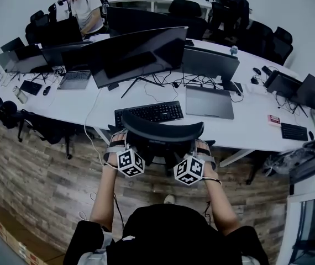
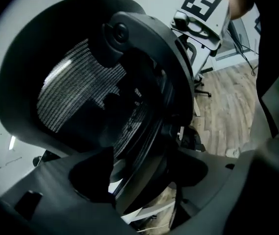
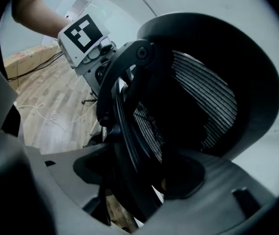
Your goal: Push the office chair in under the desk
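Left gripper (image 2: pixel 139 182) stands spread wide astride the left rim of the chair (image 1: pixel 163 130) back, with slivers of floor and desk showing on both sides of the rim, so it is not clamped on it. Your right gripper (image 3: pixel 134 180) does the same on the right rim: jaws apart, rim between them, nothing squeezed.

You have the chair at the desk (image 1: pixel 246 128) edge, its back just in front of the keyboard (image 1: pixel 149 114) and between your two grippers. How far the seat sits under the top you cannot see from here.

Expect a fairly heavy chair that probably rolls easily once it starts, and one likely to swivel if you press harder on one side. The mesh (image 2: pixel 81 92) looks soft and would give, so stay off it. Take the stiff dark rim, both sides at equal height, and push evenly. That plastic looks smooth, so your jaws may slide along it.

No brand or label can be read on the chair. Each gripper's cube (image 1: pixel 131 163) bears only black-and-white square patterns, no words.
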A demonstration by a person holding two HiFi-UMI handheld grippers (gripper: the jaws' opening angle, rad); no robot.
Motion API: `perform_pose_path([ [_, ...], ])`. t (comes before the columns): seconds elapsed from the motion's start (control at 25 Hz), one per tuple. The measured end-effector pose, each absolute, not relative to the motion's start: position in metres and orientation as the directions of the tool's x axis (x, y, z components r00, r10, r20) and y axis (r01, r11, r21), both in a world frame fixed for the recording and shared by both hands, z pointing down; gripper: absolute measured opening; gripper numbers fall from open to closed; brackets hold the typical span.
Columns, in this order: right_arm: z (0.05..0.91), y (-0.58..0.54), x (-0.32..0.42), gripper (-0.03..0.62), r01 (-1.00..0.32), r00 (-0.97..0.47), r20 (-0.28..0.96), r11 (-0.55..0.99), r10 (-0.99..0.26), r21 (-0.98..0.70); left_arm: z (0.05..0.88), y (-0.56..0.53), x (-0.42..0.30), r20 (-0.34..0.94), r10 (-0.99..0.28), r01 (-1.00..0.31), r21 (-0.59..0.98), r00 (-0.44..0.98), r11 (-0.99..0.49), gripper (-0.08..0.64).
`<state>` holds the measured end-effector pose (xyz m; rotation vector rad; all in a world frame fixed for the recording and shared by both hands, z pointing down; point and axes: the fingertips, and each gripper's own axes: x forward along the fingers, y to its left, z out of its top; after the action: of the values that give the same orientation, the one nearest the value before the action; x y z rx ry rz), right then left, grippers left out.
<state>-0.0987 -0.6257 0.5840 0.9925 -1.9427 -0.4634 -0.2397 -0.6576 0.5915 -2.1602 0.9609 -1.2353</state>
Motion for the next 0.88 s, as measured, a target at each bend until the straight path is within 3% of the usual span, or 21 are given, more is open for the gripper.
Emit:
perform_pose_path([
  [0.24,0.557,-0.617,-0.099,0.302,-0.552,-0.333,0.482,0.582,-0.81,0.597,0.561,-0.645,-0.245,0.446,-0.819,-0.387,-0.728,0.36,-0.567,0.229],
  [0.32,0.547,-0.614,-0.095,0.205,-0.577,-0.325,0.454,0.555,-0.83,0.6,0.546,-0.641,-0.249,0.403,-0.84,-0.433,-0.725,0.363,-0.535,0.166],
  [0.44,0.536,-0.609,-0.092,0.137,-0.602,-0.321,0.423,0.527,-0.847,0.6,0.53,-0.633,-0.252,0.368,-0.851,-0.496,-0.696,0.375,-0.52,0.121],
  [0.52,0.528,-0.606,-0.09,0.058,-0.628,-0.325,0.401,0.513,-0.856,0.586,0.523,-0.627,-0.252,0.345,-0.853,-0.526,-0.676,0.392,-0.516,0.095],
  [0.88,0.495,-0.593,-0.085,0.029,-0.737,-0.332,0.306,0.448,-0.892,0.507,0.504,-0.603,-0.242,0.256,-0.844,-0.712,-0.456,0.471,-0.535,0.02],
])
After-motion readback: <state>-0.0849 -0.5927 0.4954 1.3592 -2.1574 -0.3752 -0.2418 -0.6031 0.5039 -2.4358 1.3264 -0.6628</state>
